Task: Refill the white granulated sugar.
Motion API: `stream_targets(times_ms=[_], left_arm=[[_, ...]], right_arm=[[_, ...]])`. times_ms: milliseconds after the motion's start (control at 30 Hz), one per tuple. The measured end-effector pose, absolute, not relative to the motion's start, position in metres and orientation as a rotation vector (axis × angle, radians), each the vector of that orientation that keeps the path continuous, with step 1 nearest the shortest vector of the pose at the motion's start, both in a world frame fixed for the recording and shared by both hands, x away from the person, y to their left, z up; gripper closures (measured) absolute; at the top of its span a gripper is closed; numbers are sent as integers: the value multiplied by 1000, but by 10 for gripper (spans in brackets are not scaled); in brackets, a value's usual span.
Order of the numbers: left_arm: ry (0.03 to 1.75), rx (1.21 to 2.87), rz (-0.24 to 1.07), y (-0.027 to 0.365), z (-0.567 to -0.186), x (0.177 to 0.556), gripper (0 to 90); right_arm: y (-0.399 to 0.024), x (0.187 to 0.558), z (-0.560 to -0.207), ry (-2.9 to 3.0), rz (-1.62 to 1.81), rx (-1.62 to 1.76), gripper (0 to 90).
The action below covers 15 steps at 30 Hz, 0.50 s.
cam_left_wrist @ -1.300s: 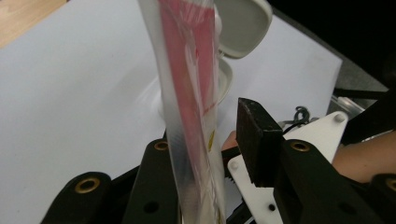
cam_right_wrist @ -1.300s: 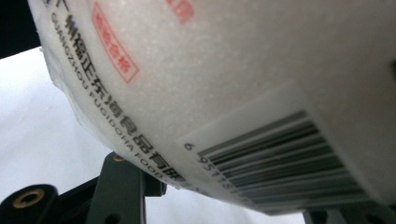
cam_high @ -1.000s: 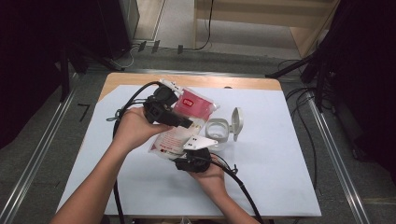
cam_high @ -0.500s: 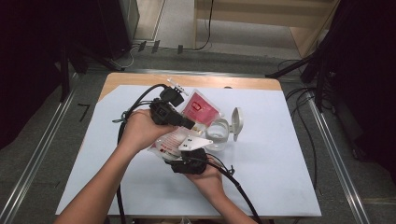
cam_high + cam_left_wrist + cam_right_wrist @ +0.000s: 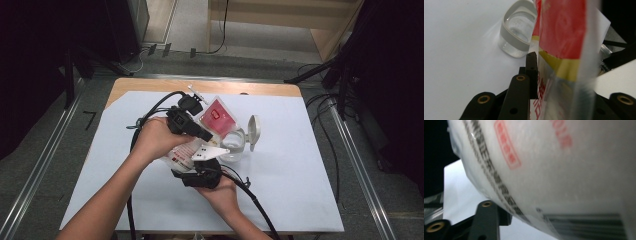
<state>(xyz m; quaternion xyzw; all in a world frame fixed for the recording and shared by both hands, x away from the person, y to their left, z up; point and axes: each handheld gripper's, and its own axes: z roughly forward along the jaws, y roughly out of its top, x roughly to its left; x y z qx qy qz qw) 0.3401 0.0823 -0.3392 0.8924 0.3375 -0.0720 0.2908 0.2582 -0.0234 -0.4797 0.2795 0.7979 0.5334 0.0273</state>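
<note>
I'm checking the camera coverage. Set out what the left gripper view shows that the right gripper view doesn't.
Left gripper view: the clear container with its grey rim, standing on the white table beyond the jaws, and the red and yellow upper part of the packet, with the left gripper closed on it.

Right gripper view: the packet's white side with a red stamp, black print and a barcode.

Both: the same packet, close up, and the white table.

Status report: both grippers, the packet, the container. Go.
Left gripper shut on the packet, jaws just eased slightly. Right gripper at the packet's lower end, grip unclear. Packet tilted over the open clear container. Nothing in the way.
</note>
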Motion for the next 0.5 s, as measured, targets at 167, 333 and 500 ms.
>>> stream_targets(times_ms=[167,333,500], left_arm=[[884,2387,-211,81,-340,341,775],[795,2385,-183,87,-335,339,692],[813,2358,-167,99,-327,341,703]], right_arm=[[-26,259,-479,2451,1680,926,516],[-31,260,-480,2423,1729,956,538],[-36,262,-479,2411,1744,941,550]])
